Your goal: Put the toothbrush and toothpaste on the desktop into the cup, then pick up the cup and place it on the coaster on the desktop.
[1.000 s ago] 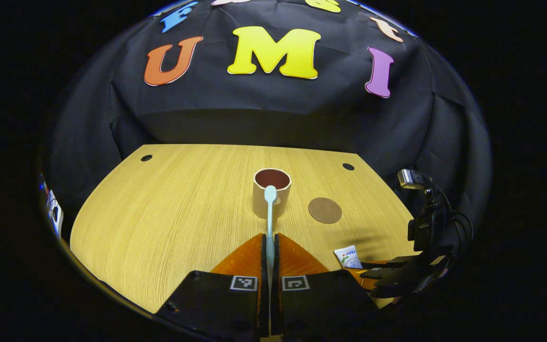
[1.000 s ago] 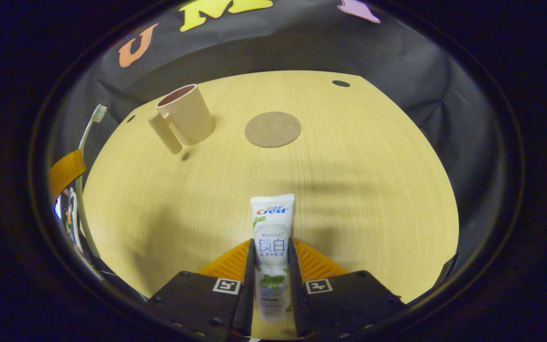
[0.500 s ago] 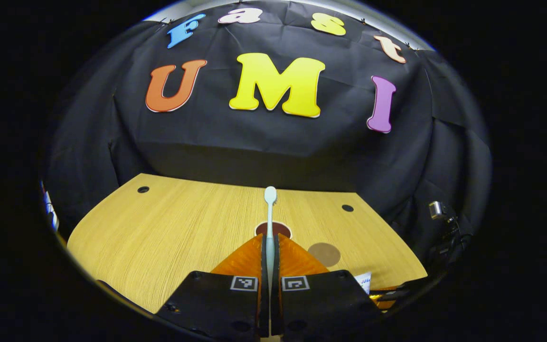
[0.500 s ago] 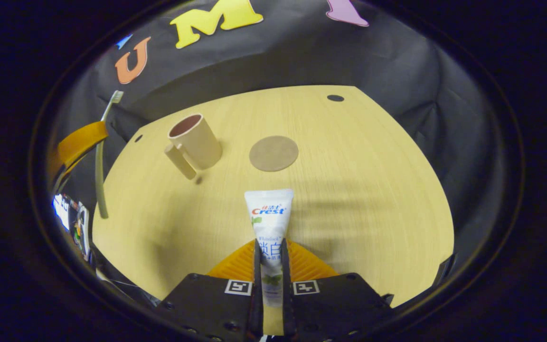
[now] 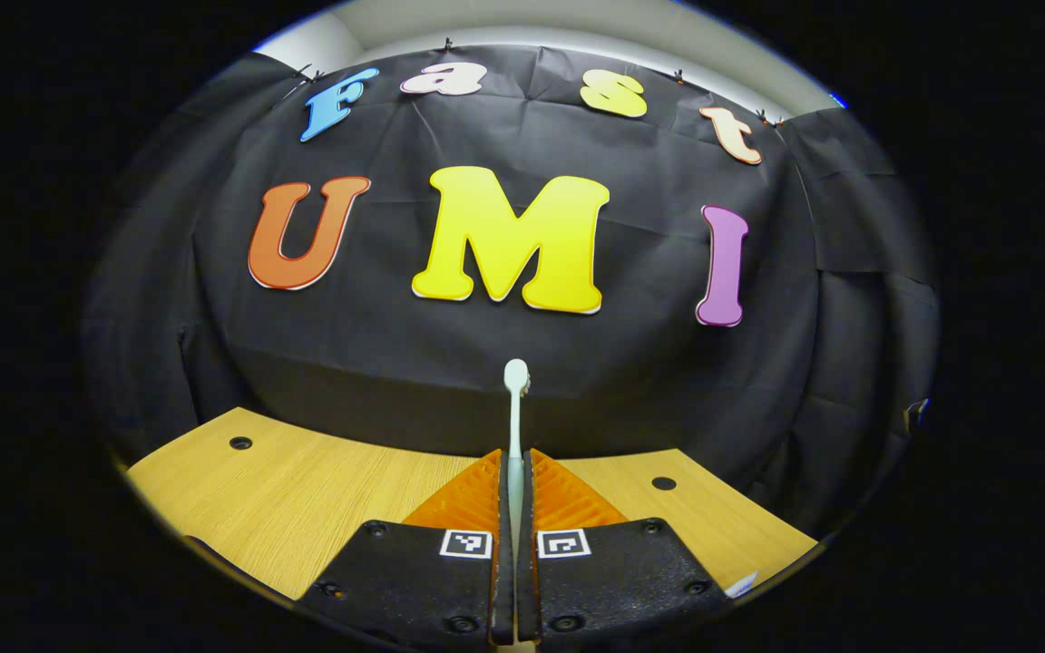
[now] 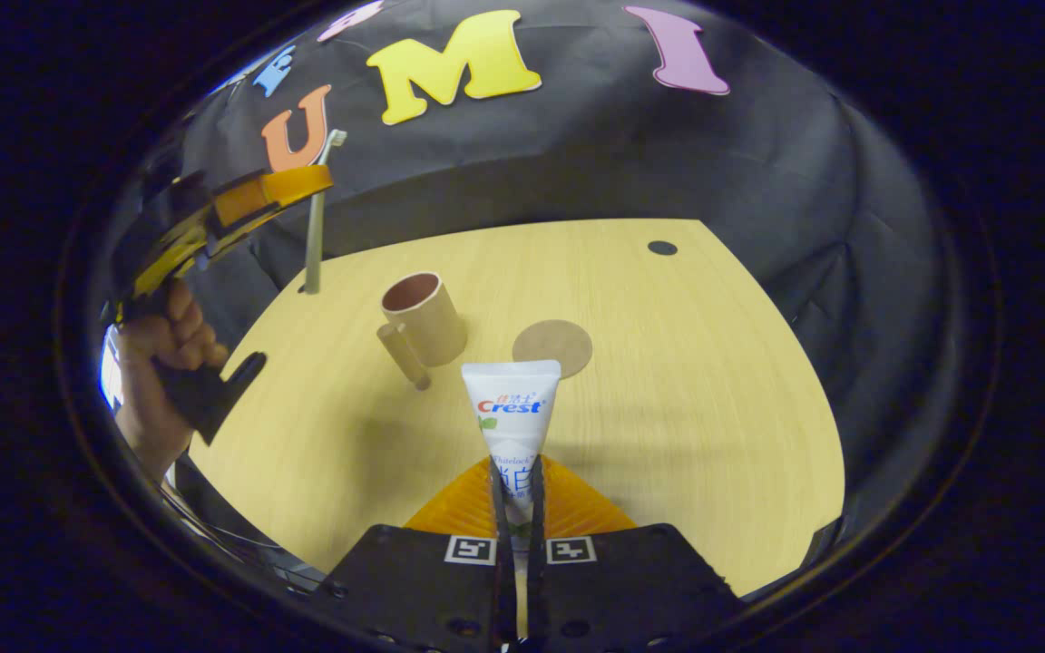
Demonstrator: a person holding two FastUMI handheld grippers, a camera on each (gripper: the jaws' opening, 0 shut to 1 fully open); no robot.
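At the bottom of the right gripper view, the right tool (image 6: 516, 508) is clamped on the toothpaste (image 6: 511, 408), both fingers pressing its lower part while the flat end sticks up and forward above the tabletop (image 6: 686, 381). Beyond it the cup (image 6: 423, 317) stands upright with its handle toward the camera, and the round coaster (image 6: 552, 347) lies just beside it, apart from it. Farther left, a hand (image 6: 160, 349) holds the left tool (image 6: 291, 186) high above the tabletop's edge, with the toothbrush (image 6: 314, 227) hanging upright from it. In the left gripper view, the left tool (image 5: 514, 490) is pressed together on the toothbrush (image 5: 514, 408), bristle head pointing up against the cloth wall.
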